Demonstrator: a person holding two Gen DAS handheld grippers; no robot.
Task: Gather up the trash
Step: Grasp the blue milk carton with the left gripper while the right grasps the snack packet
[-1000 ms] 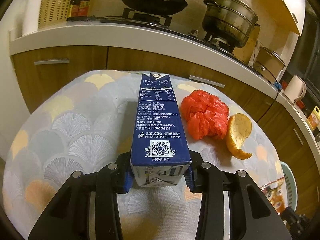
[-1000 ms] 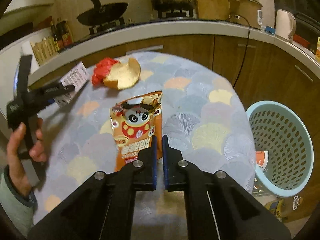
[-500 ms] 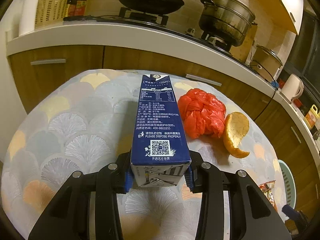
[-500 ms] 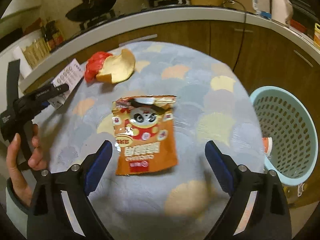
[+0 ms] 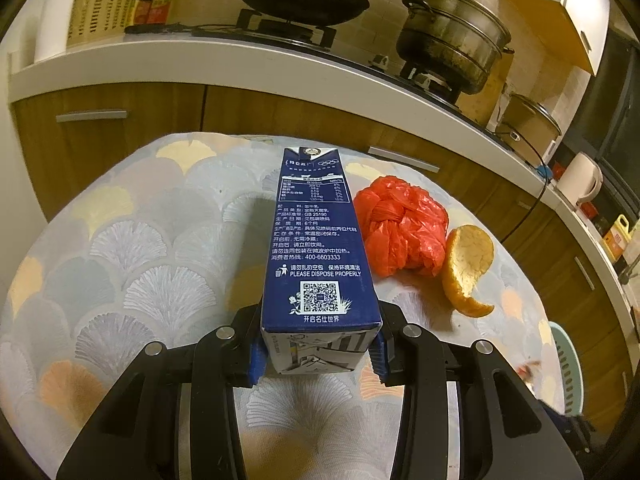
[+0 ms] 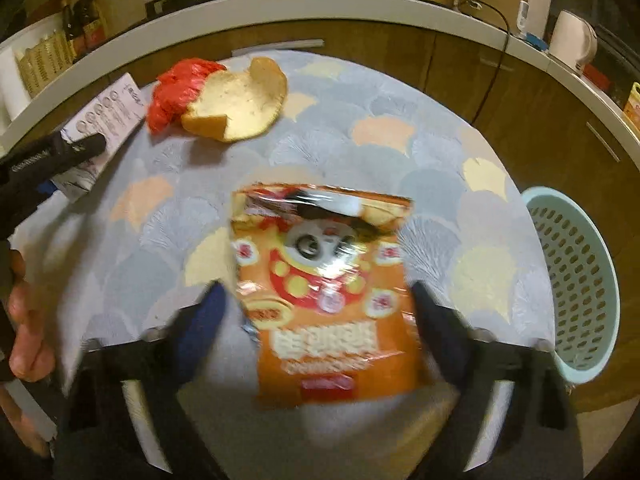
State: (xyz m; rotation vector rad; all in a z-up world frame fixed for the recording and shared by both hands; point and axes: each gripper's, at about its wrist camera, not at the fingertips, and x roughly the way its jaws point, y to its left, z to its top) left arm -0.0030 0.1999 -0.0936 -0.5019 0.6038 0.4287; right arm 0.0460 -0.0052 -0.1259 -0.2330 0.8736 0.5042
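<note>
While left gripper (image 5: 318,354) jaws pinch milk carton (image 5: 318,248) above bench (image 5: 132,240) | right gripper (image 6: 316,304) jaws, just closing, straddle snack bag (image 6: 326,292) beside basket (image 6: 580,280), apparently to grab it.

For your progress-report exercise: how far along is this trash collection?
Done: one item seems to lie in the basket. In hand: the left hand-held gripper clamps the milk carton; the right hand-held gripper, jaws just closing, straddles the snack bag. Left: red plastic bag, peel.
</note>
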